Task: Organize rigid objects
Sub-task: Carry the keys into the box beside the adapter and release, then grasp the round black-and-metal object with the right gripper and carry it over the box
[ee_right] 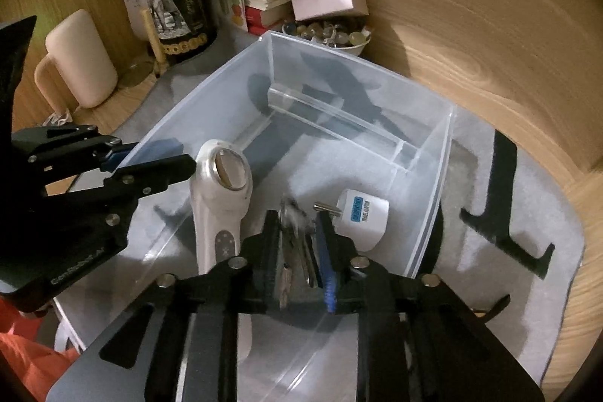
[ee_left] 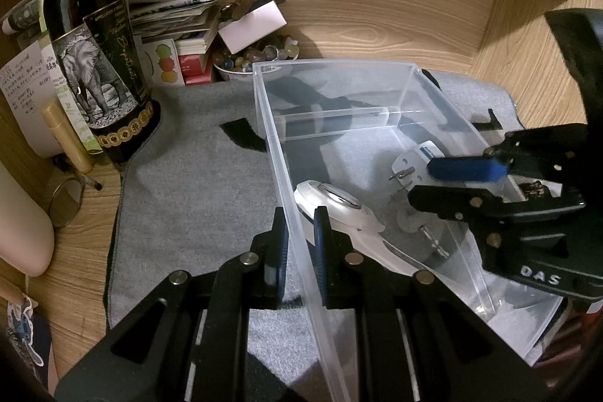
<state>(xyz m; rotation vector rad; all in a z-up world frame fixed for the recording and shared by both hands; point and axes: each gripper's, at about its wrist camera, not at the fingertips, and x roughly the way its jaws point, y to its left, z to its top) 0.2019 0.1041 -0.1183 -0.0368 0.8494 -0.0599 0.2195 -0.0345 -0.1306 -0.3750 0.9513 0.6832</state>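
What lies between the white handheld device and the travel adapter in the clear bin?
A bunch of keys, between the right gripper's fingers over the clear bin; the right wrist view shows it.

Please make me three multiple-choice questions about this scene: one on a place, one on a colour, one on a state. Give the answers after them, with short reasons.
1. Where does the white travel adapter lie?
A) in the clear bin
B) on bare wood
C) in a drawer

2. Which colour is the cloth under the bin?
A) red
B) grey
C) yellow

3. How is the left gripper?
A) wide open in the air
B) shut on a pen
C) shut on the bin's wall

Answers: 1 A, it rests on the bin's floor; 2 B, grey fabric shows all around the bin; 3 C, its pads clamp the wall from both sides.
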